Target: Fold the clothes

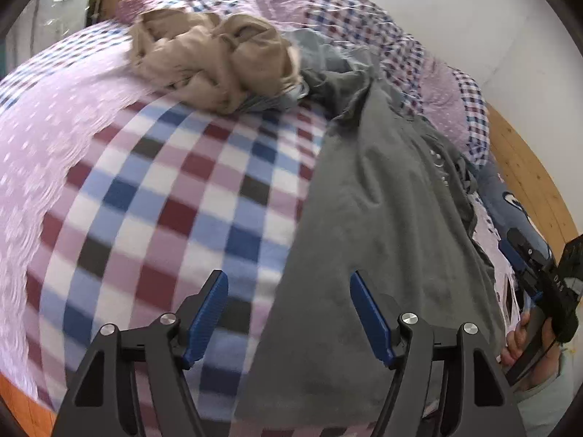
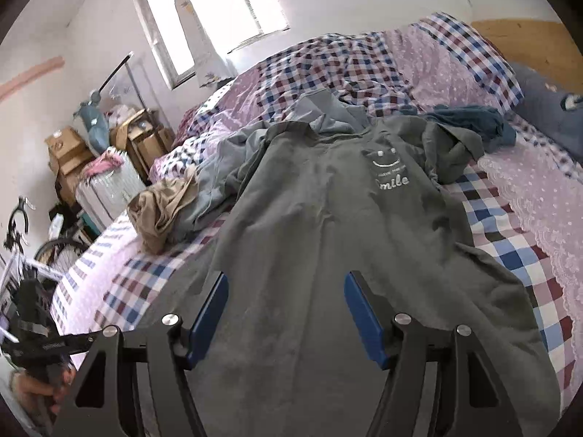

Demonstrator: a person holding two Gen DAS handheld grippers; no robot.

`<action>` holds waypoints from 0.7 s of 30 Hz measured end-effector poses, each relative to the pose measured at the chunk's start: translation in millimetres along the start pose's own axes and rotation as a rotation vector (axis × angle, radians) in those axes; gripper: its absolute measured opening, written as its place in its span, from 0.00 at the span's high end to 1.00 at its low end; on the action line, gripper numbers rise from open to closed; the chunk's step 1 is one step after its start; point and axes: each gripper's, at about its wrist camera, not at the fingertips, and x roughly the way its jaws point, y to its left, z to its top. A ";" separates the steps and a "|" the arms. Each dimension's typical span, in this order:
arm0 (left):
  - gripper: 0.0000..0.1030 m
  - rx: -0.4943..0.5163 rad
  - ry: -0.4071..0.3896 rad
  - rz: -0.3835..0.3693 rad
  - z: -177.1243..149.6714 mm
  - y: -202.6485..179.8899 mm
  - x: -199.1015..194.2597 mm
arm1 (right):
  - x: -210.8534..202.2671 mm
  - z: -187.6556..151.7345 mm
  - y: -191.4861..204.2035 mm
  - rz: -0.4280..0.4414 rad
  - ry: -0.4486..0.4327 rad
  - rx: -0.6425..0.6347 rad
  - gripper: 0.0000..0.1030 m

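Observation:
A grey T-shirt (image 2: 328, 225) with a white "smile" print lies spread front-up on the checked bed cover (image 2: 510, 240), its hem toward me. My right gripper (image 2: 286, 313) hovers open over the shirt's lower middle, holding nothing. My left gripper (image 1: 288, 318) hangs open over the shirt's left edge (image 1: 364, 236), one finger above the checked cover (image 1: 164, 200), the other above the grey cloth. A crumpled tan garment (image 1: 215, 62) sits further up the bed, next to a grey-blue garment (image 1: 328, 69). The tan garment (image 2: 164, 211) lies left of the shirt in the right wrist view.
A dark blue-green garment (image 2: 473, 120) lies bunched near the shirt's right shoulder. A blue pillow (image 2: 550, 109) rests by the wooden headboard (image 2: 528, 43). Boxes and a bicycle (image 2: 54, 247) crowd the floor left of the bed. A hand (image 1: 521, 338) holds the other gripper at right.

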 end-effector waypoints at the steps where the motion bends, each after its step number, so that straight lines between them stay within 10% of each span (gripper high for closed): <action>1: 0.29 -0.019 0.011 -0.004 -4.6 2.8 -1.1 | -1.6 -1.3 4.6 0.005 -0.002 -0.019 0.32; 18: 0.31 -0.199 0.113 -0.050 -52.3 31.2 -3.4 | -29.5 -85.0 132.2 0.150 0.098 -0.398 0.32; 21: 0.53 -0.254 0.101 -0.097 -50.9 39.2 -3.7 | -27.0 -101.1 150.9 0.161 0.106 -0.490 0.32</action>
